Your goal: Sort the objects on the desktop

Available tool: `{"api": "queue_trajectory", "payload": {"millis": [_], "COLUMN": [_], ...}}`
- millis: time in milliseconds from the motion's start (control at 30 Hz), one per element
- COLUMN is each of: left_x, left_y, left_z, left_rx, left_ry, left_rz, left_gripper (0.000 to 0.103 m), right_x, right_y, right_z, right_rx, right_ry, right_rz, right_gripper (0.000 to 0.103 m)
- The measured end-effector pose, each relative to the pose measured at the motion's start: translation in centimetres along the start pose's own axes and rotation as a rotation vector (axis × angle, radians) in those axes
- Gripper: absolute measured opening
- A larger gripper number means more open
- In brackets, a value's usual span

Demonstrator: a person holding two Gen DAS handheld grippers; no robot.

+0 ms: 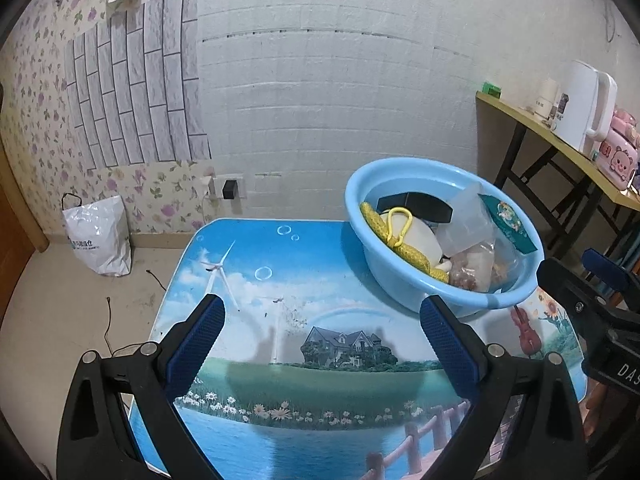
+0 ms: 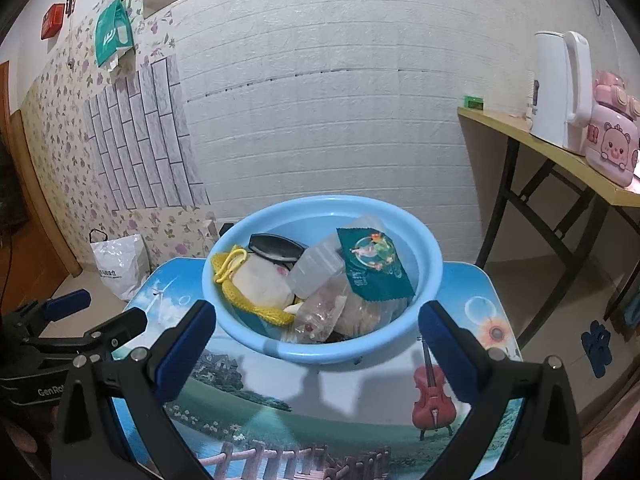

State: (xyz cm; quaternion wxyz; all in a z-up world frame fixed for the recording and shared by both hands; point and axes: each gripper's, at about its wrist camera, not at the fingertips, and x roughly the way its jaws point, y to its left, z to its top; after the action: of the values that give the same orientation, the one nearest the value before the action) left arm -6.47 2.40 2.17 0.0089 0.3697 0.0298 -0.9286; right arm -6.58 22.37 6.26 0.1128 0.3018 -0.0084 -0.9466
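A light blue basin [image 2: 428, 280] [image 1: 356, 208] stands at the far right of a small table printed with a landscape [image 1: 320, 264] [image 2: 360, 392]. In it lie a black case [image 2: 276, 246] [image 1: 416, 202], a yellow knitted pouch [image 2: 244, 304] [image 1: 412, 256], a white round thing [image 2: 262, 284], clear plastic bags [image 2: 320, 312] [image 1: 466, 228] and a teal packet [image 2: 374, 266] [image 1: 508, 220]. My left gripper [image 1: 322, 316] is open over the bare tabletop, left of the basin. My right gripper [image 2: 318, 320] is open in front of the basin, holding nothing.
A white plastic bag [image 1: 100, 236] sits on the floor by the flowered wall. To the right is a folding side table [image 2: 552, 160] carrying a white kettle [image 2: 560, 92] and a pink container [image 2: 612, 144]. A cable [image 1: 108, 328] lies on the floor at left.
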Motion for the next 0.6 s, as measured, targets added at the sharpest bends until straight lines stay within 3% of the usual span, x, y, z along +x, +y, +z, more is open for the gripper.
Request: {"api": "queue_trajectory", "payload": {"millis": [67, 267, 600], "left_x": [0.35, 0.85, 0.11], "left_y": [-0.2, -0.75, -0.92], "left_z": [-0.12, -0.4, -0.49], "left_rx": [0.015, 0.05, 0.04], "left_ry": [0.018, 0.042, 0.014], "left_rz": [0.013, 0.039, -0.03], "left_gripper": [0.103, 0.103, 0.103], "right_x": [0.04, 0.26, 0.26], "right_y": [0.22, 0.04, -0.22], "right_z": [-0.03, -0.21, -0.34], "right_rx": [-0.022, -0.022, 0.014], "right_ry": [0.0, 0.011, 0.018], "right_rz": [-0.015, -0.008, 0.019], "right_gripper": [0.103, 0.103, 0.103]}}
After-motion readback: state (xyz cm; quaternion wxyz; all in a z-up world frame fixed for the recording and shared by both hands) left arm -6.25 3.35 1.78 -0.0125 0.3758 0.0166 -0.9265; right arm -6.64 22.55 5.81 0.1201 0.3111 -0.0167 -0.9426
